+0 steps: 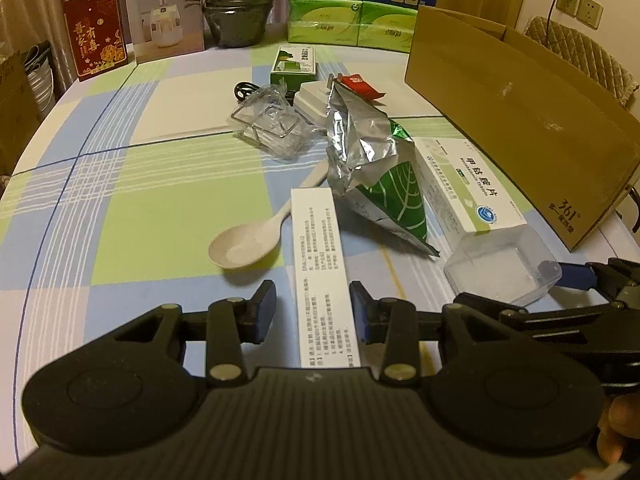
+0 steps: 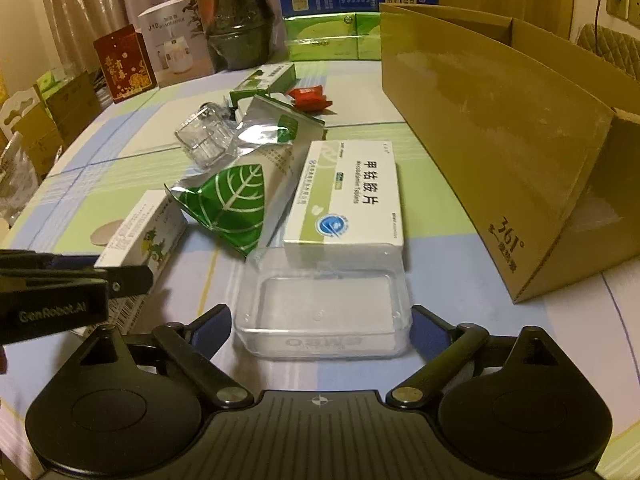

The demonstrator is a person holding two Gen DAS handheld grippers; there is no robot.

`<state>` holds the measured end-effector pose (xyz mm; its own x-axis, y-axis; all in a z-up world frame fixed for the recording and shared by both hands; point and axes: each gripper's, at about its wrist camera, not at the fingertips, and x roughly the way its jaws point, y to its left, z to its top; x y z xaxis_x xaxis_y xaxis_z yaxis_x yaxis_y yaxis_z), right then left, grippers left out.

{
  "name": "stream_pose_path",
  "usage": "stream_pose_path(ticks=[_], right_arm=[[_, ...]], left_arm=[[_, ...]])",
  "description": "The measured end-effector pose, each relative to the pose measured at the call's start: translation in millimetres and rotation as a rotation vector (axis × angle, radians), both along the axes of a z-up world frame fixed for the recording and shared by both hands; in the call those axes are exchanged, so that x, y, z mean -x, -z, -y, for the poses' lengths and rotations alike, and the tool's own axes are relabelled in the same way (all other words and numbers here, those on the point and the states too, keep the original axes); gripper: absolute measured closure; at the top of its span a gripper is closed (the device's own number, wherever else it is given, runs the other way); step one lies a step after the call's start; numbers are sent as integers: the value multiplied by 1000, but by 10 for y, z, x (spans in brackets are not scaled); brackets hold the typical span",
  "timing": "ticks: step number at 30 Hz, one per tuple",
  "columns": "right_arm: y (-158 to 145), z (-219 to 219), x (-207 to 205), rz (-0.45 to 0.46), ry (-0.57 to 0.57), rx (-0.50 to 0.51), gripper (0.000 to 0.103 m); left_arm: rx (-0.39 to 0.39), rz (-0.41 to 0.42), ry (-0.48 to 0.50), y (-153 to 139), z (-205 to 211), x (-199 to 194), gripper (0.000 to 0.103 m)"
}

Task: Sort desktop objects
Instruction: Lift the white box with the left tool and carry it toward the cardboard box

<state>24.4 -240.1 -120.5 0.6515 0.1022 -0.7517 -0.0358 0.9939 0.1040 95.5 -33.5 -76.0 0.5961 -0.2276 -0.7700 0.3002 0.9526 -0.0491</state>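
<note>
left gripper point(image 1: 313, 312): unclenched, astride narrow white carton point(image 1: 320, 268), long axis pointing straight ahead
right gripper point(image 2: 321, 330): spread, flanking clear plastic box point(image 2: 324, 312), contact unclear

We're riding low on both grippers, tilted down over the checked tablecloth point(image 1: 120, 208) and facing the far curtain. From the left wrist we sit right over the narrow white carton point(image 1: 320, 264), with the right gripper point(image 1: 576, 280) poking in at the right edge. From the right wrist we're close above the clear plastic box point(image 2: 324, 312), with the left gripper point(image 2: 80, 288) crossing at the left edge. Both views share the green-leaf foil pouch point(image 1: 384, 184), the white-and-green medicine box point(image 2: 344, 196), the brown cardboard box point(image 2: 500, 120) and the humidifier carton point(image 1: 168, 12).
</note>
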Motion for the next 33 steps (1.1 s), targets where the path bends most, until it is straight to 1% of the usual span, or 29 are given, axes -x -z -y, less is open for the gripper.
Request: stream_pose_path(ticks=[6, 7, 9, 11, 12, 15, 18, 21, 24, 26, 28, 29, 31, 33], right_arm=[[0, -10, -76, 6, 22, -10, 12], [7, -17, -85, 2, 22, -8, 17], [11, -42, -84, 5, 14, 17, 19], [-1, -45, -66, 6, 11, 16, 20], [-21, -44, -51, 15, 8, 10, 20], [-131, -84, 30, 67, -11, 27, 20], [-233, -93, 107, 93, -20, 21, 20], [-423, -65, 163, 133, -23, 17, 20], [-773, 62, 203, 197, -12, 7, 20], [-1088, 243, 215, 266, 9, 14, 20], [-1366, 489, 192, 319, 44, 35, 20], [-1487, 657, 155, 330, 70, 36, 20], [-1631, 1011, 50, 329, 127, 38, 20], [-1683, 1326, -65, 309, 162, 56, 20]], left_arm=[[-12, -7, -4, 35, 16, -44, 69], [-17, -8, -3, 42, 26, -47, 69], [-34, -7, 5, 52, 50, -51, 80], [-60, -4, 0, 56, 74, -38, 81], [-66, -2, 1, 46, 75, -25, 82], [-51, 18, -1, -26, 44, 39, 82], [-42, 36, -6, -127, 13, 114, 82], [-40, 51, -9, -260, 13, 164, 82], [0, 72, -17, -479, 59, 193, 82], [17, 102, -2, -675, 181, 192, 82], [38, 136, 25, -894, 380, 154, 82], [55, 150, 40, -993, 500, 122, 82], [88, 173, 77, -1164, 774, 49, 82], [117, 185, 125, -1285, 1103, -38, 82]])
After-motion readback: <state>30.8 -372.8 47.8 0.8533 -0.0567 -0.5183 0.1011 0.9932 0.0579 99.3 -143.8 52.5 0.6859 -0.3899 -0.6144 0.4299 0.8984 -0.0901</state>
